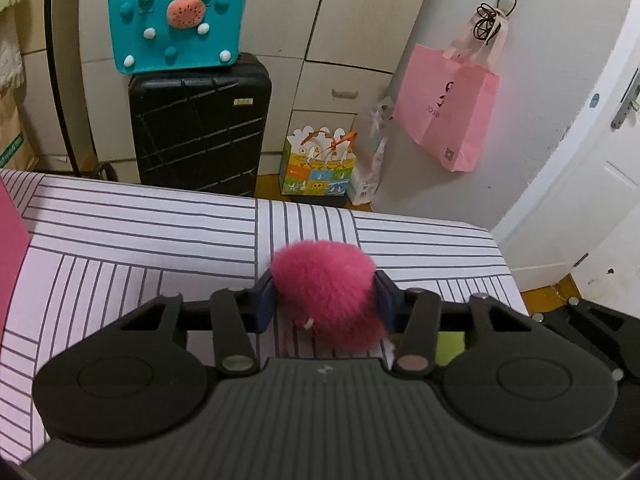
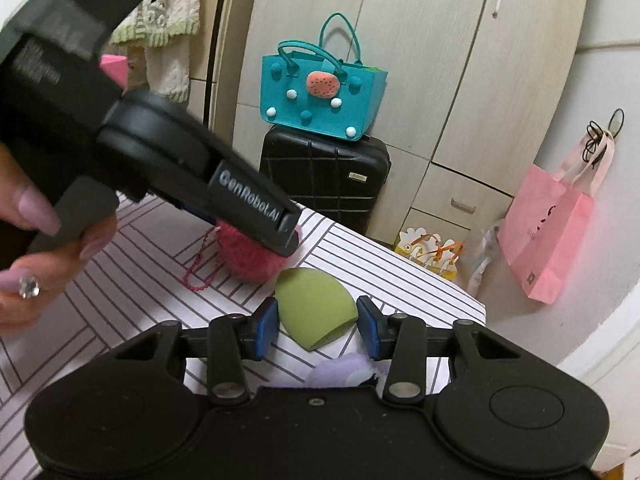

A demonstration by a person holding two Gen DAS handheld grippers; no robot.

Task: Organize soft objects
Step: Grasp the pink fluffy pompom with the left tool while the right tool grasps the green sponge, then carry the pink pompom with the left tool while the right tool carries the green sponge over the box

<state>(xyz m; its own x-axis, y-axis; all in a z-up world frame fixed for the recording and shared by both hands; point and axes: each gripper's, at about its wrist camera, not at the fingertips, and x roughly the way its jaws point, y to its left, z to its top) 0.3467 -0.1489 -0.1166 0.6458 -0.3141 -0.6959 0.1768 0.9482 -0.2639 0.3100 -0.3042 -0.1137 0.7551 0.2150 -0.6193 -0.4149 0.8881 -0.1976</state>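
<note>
A fluffy pink pompom [image 1: 320, 280] lies on the striped bedsheet [image 1: 120, 240], and my left gripper [image 1: 325, 280] is shut on it, with a blue pad pressed into each side. In the right wrist view that same left gripper [image 2: 280, 236] comes in from the left over the pompom [image 2: 248, 260], which trails a pink bead chain [image 2: 200, 270]. A green teardrop sponge [image 2: 316, 304] lies on its side close by. My right gripper [image 2: 317, 304] is shut on the sponge, both pads against its flanks. Beneath the right gripper's body a lilac fuzzy item [image 2: 344, 368] is partly hidden.
Beyond the bed's far edge stands a black suitcase [image 1: 200, 128] with a teal felt bag [image 1: 176, 28] on top. A colourful gift bag [image 1: 318, 168] sits on the floor, and a pink paper bag [image 1: 448, 108] hangs on the wall. A pink box [image 1: 10, 248] stands at the bed's left edge. A person's hand [image 2: 24, 276] holds the left gripper.
</note>
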